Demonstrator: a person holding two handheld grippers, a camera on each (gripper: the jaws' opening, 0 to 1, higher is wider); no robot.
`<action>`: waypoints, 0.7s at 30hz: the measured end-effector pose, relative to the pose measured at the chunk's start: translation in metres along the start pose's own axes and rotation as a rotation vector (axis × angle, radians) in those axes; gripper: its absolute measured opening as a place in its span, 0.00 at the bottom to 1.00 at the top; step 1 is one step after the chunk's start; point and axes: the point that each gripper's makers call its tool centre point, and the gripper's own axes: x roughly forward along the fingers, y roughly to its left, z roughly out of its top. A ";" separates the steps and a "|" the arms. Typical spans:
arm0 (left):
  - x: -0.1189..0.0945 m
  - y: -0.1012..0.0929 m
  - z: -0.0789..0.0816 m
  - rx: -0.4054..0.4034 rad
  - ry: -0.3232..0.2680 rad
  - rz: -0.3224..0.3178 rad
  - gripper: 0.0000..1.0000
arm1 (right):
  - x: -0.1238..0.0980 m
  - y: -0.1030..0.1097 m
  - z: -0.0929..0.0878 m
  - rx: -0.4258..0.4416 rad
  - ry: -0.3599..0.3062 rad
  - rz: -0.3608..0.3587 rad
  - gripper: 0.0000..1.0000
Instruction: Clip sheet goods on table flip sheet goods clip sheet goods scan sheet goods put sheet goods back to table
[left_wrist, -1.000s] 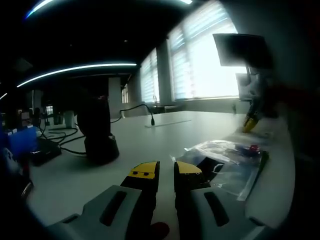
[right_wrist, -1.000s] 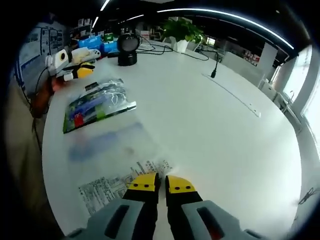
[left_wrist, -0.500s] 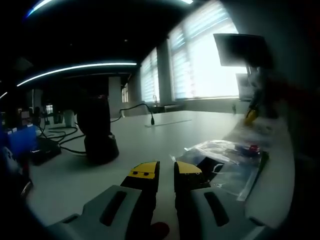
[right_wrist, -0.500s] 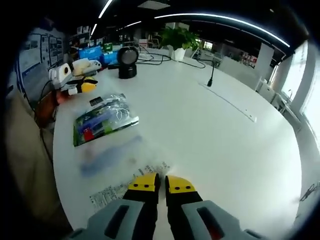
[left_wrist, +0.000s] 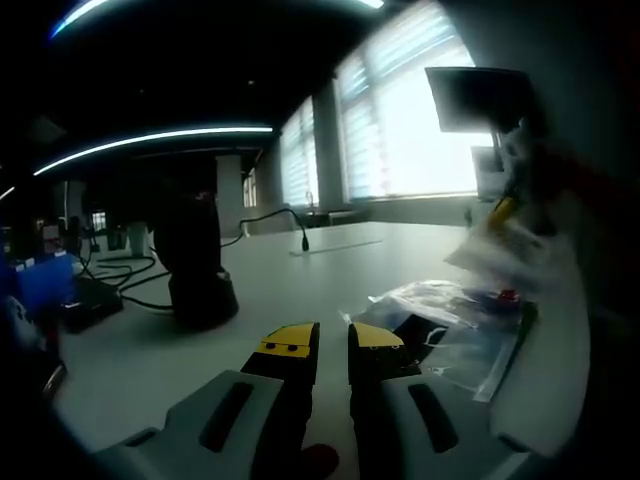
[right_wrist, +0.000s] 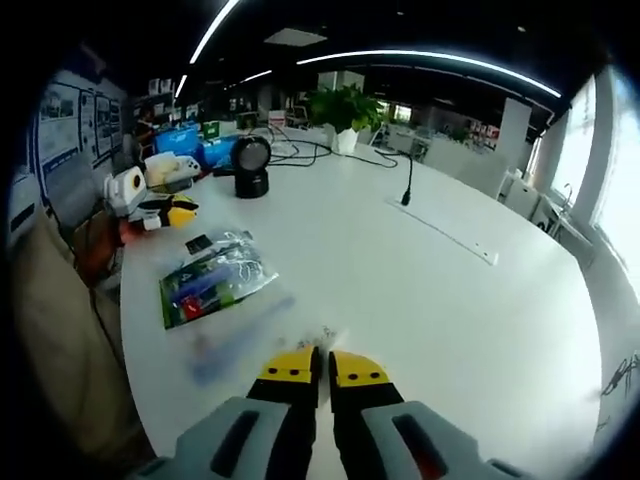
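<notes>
Clear plastic, blurred and faint, trails from the yellow-tipped fingers of the right gripper (right_wrist: 320, 368) toward the lower left of the right gripper view: this is the sheet goods (right_wrist: 245, 335), a see-through packet with fine print near the fingertips, pinched by one edge and seemingly raised off the white tabletop (right_wrist: 430, 280). The fingers are clenched on it, tips nearly meeting. In the left gripper view the same packet appears as a pale blur at the right edge (left_wrist: 510, 245), above the tabletop.

A second packet (right_wrist: 215, 285), with green, blue and red contents, lies flat left of centre in the right gripper view; in the left gripper view it sits just right of the left gripper (left_wrist: 333, 340), whose fingers are closed with only a narrow gap and nothing between them, resting low by the tabletop. A black round scanner-like device (right_wrist: 251, 166) stands in the upper left of the right gripper view, near blue boxes (right_wrist: 195, 145) and a potted plant (right_wrist: 345, 105); in the left gripper view a dark device (left_wrist: 198, 265) looms left of centre.

I judge the step in hand to be the lift and flip of the clipped packet. The next move likely calls for turning it over without letting the thin edge slip, then presenting its printed face to the dark device for scanning.
</notes>
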 end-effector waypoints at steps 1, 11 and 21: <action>0.000 0.000 0.000 0.000 -0.001 0.000 0.04 | -0.001 -0.001 0.003 0.016 -0.010 0.003 0.00; 0.000 0.001 0.001 -0.001 -0.006 0.001 0.04 | -0.023 0.001 0.040 0.094 -0.106 -0.006 0.00; 0.001 0.000 0.001 0.009 -0.010 -0.006 0.06 | -0.038 0.014 0.070 0.017 -0.178 -0.014 0.00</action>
